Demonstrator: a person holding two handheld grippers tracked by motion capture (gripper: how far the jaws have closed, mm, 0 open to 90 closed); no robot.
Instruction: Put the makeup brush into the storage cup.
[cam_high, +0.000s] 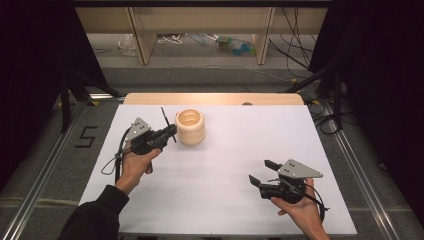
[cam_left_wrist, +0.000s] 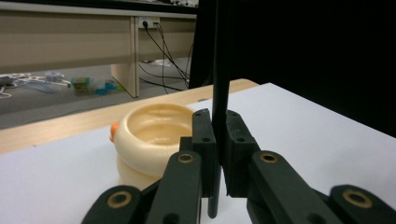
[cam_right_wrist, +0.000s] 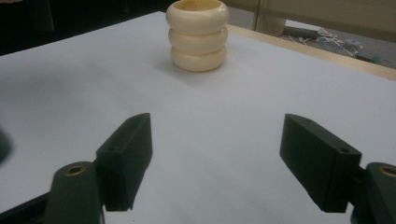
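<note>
A cream ribbed cup (cam_high: 190, 126) stands upright at the back left of the white table top (cam_high: 215, 200). Just left of it, a hand holds my left gripper (cam_high: 167, 132), shut on a thin black rod (cam_high: 164, 116) that stands nearly upright between the jaws. In the left gripper view the rod (cam_left_wrist: 220, 70) rises between the pads of my left gripper (cam_left_wrist: 219, 140), with the cup (cam_left_wrist: 149, 135) close behind and a small orange bit at its rim. My right gripper (cam_high: 262, 172) rests low at the front right, open with nothing in it. In the right gripper view the right gripper (cam_right_wrist: 217, 158) faces the cup (cam_right_wrist: 198, 37) across bare table.
A wooden strip (cam_high: 215, 98) borders the table's far edge. Metal rails (cam_high: 45, 165) run along both sides on the floor. Beyond the table are bench legs, cables and small clutter (cam_high: 230, 45). Dark curtains stand at left and right.
</note>
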